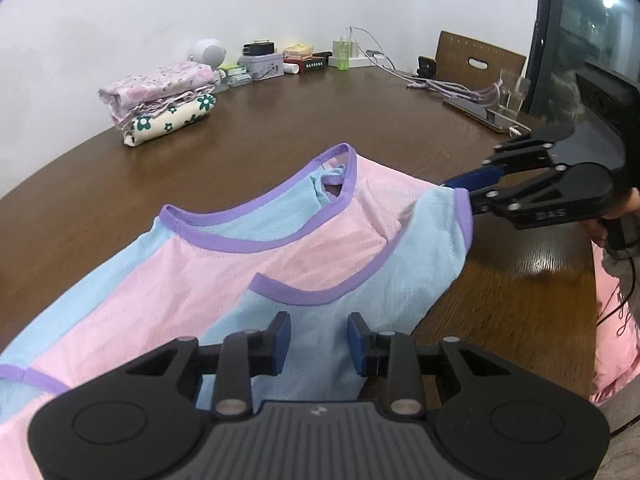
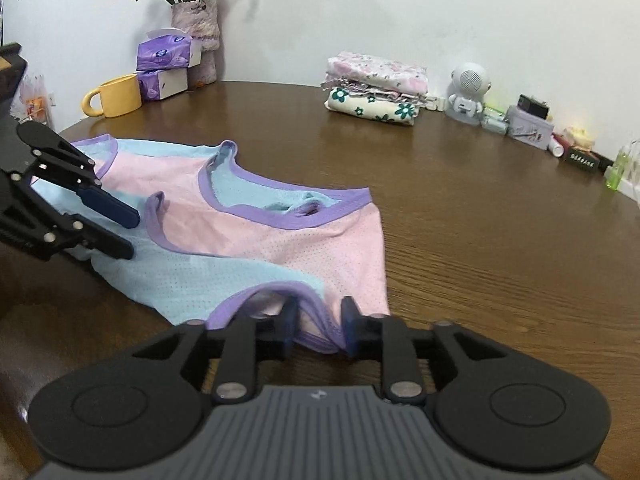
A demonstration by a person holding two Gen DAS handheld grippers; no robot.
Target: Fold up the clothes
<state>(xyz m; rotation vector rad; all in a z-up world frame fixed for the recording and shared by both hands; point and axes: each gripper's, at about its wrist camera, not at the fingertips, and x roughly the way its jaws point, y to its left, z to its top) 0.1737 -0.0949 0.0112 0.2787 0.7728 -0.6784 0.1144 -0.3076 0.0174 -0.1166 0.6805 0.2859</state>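
Our left gripper (image 1: 318, 340) has its two fingers apart and holds nothing; it hangs just above the blue side of the shirt (image 1: 248, 272). Our right gripper (image 2: 319, 330) also has its fingers apart, and the purple edge of an armhole lies between them, but they do not press it. In the left view the tips of the right gripper look nearly together at that edge.

The shirt is pink and blue with purple borders and lies flat on the brown table (image 2: 500, 248), partly folded, with the blue side laid over the pink.

For containers, we see a yellow mug (image 2: 116, 96) (we cannot see inside), a vase (image 2: 198, 36) with dry roses, and tissue boxes (image 2: 166, 64) with paper coming out.

The near table edge is close to the shirt on the right side. Beyond the shirt the wood is free. A stack of folded clothes (image 2: 376, 90) stands well apart near the wall, beside a small white robot figure (image 2: 468, 94) and little boxes. A phone (image 1: 480, 114) with cables lies at the far right
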